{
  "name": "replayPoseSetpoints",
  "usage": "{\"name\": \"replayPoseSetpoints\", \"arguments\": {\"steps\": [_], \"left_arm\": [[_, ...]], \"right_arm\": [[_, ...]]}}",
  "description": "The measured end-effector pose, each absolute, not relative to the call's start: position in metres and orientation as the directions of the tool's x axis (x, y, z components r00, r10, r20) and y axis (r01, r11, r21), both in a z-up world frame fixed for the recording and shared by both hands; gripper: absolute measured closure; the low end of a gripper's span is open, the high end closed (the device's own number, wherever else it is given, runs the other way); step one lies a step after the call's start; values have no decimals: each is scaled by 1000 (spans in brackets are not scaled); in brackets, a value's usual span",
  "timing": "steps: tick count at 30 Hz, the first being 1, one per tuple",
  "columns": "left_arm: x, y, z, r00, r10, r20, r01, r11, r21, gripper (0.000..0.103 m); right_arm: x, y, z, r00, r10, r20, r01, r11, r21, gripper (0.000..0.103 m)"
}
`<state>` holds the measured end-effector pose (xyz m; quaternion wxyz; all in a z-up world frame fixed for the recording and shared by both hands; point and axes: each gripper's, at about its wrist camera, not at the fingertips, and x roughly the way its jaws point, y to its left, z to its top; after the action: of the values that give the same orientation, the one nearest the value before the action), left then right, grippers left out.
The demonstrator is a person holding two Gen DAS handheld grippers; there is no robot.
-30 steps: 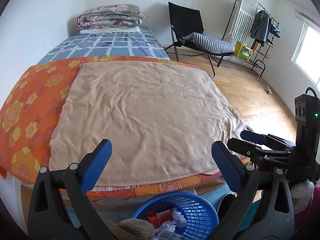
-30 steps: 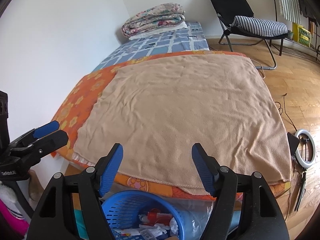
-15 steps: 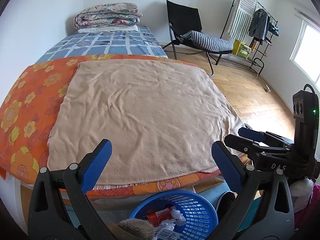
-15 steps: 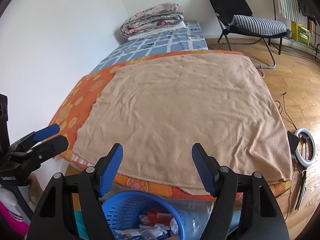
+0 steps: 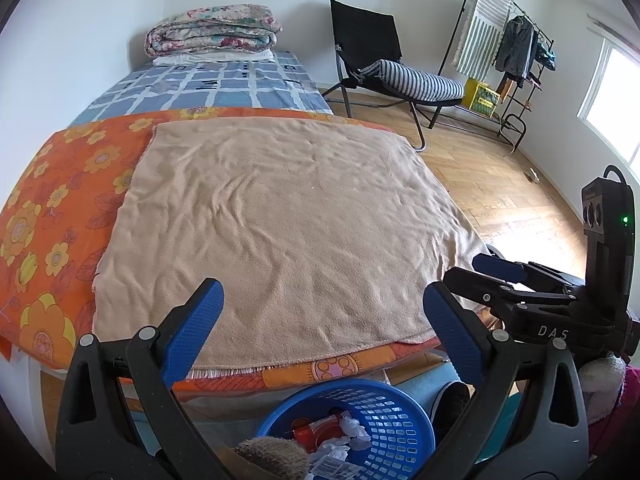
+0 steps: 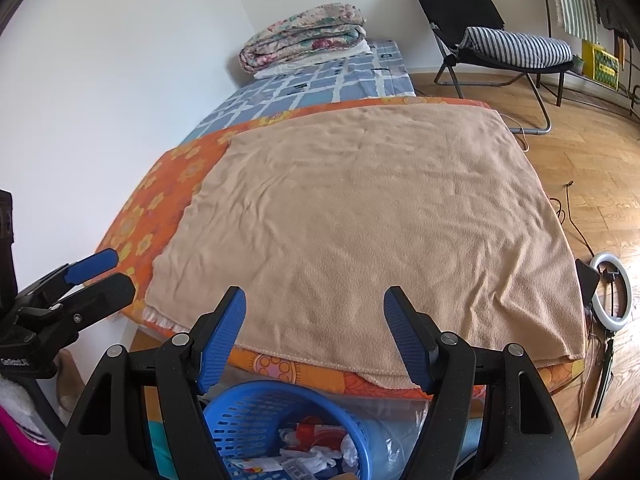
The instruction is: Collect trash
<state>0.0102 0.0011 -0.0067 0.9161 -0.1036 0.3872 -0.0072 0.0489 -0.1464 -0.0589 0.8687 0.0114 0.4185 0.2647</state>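
Observation:
A blue plastic basket (image 5: 394,420) stands on the floor at the foot of the bed, holding crumpled white paper and a red wrapper (image 5: 320,432). It also shows in the right wrist view (image 6: 248,420). My left gripper (image 5: 320,332) is open and empty, above the basket. My right gripper (image 6: 314,332) is open and empty, also above the basket; it shows in the left wrist view (image 5: 496,276) at the right. A tan blanket (image 5: 280,220) lies flat on the bed with no trash visible on it.
An orange flowered sheet (image 5: 52,208) and a blue checked sheet cover the bed; folded quilts (image 5: 212,28) lie at its far end. A black chair (image 5: 380,60), a clothes rack (image 5: 508,40) and a ring light (image 6: 612,292) stand on the wooden floor at the right.
Both grippers have drifted slightly back and up from the bed; the view has shifted a little. Both stay open and empty.

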Motion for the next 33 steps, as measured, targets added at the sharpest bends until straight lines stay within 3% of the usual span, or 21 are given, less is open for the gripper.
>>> {"name": "replayPoseSetpoints", "arguments": {"steps": [33], "left_arm": [[10,-3,-9,693,-94,-714,-65,979,-191,1]], "right_arm": [[47,-149,-61,504,468,-726,-452,859,240,32]]}}
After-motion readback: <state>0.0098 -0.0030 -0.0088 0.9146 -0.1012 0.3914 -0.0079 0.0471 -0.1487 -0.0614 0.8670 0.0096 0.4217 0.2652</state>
